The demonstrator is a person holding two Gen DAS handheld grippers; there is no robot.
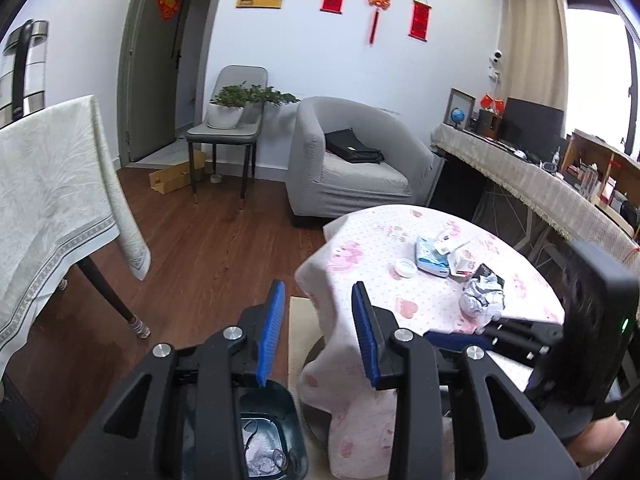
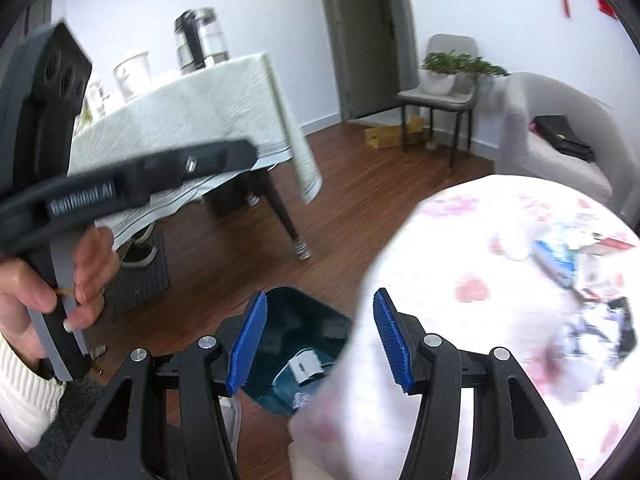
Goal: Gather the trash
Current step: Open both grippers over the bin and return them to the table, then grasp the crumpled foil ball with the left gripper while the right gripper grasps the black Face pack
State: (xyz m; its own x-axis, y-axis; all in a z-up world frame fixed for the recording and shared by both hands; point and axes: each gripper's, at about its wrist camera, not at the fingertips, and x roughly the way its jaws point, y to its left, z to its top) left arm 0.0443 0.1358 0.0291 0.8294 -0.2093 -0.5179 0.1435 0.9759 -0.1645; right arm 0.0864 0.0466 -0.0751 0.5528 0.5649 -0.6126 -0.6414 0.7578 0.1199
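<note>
The left gripper (image 1: 318, 334) is held with its blue pads spread wide and nothing between them; it hangs over the gap between the teal trash bin (image 1: 294, 408) and the edge of the round table (image 1: 348, 248). The right gripper (image 2: 316, 340) is likewise wide open and holds nothing — it sits above the trash bin (image 2: 304, 312), which stands on the wood floor just beside the table (image 2: 440, 280). The bin's opening faces upward and already contains white scraps. On the pink-patterned cloth lies the remaining trash: a crumpled grey-white wad (image 1: 482, 294) with no clear long axis, a pale blue packet (image 1: 430, 258) whose long axis runs away from the camera, a white round lid (image 1: 405, 268), and overlapping wrappers (image 1: 460, 258) — all clustered close together.
</note>
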